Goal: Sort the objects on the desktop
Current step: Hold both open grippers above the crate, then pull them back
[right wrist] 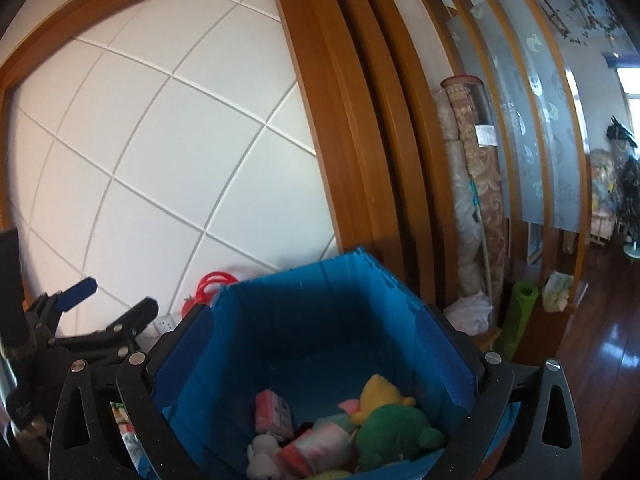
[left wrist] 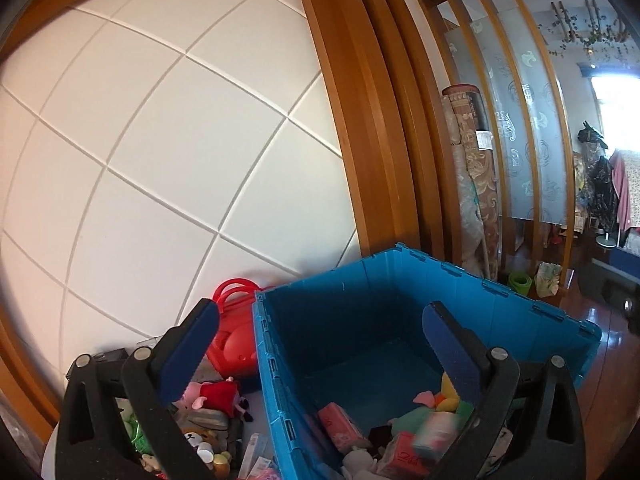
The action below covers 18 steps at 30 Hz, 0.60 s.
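Left wrist view: my left claw [left wrist: 320, 328] spread wide, nothing between the pads, over the blue crate [left wrist: 520, 312]. Right claw [right wrist: 316, 332] likewise apart and empty, aimed into the same crate. Inside already: pink tissue packs [right wrist: 274, 410], green plush [right wrist: 394, 428], yellow plush [right wrist: 378, 394]. Judging partway done. Only the left view shows what's left outside: pink pig plush [left wrist: 216, 396], small bottles [left wrist: 212, 456], red bag [left wrist: 234, 340]. Right view alone catches the left gripper from the side.
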Available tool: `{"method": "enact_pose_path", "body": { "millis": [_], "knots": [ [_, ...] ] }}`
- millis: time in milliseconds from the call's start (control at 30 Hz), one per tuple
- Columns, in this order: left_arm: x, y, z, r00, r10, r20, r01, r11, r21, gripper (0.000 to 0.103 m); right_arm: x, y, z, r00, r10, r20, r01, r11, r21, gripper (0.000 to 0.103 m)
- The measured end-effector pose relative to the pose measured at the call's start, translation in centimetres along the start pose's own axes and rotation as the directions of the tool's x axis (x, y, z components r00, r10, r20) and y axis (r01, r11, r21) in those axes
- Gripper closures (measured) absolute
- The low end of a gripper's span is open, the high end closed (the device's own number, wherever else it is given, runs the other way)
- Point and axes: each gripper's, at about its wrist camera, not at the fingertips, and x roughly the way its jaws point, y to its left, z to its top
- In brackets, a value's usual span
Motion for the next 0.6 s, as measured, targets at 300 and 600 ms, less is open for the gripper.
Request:
{"method": "enact_pose_path", "body": {
  "millis": [300, 600],
  "knots": [
    [-2.0, 1.6, -0.2, 0.998, 0.056, 0.029, -0.054, 0.997, -0.047, 0.000, -0.8, 0.4, -1.4, 1.000, 0.013, -0.021, -0.013, 1.000, 0.014, 0.000],
    [-3.3, 3.9, -1.2, 0.991, 0.129, 0.034, -0.125, 0.986, -0.107, 0.000, -0.8, 1.1, -2.3, 0.998, 0.044, -0.041, -0.043, 0.999, 0.032, 0.000]
  ]
}}
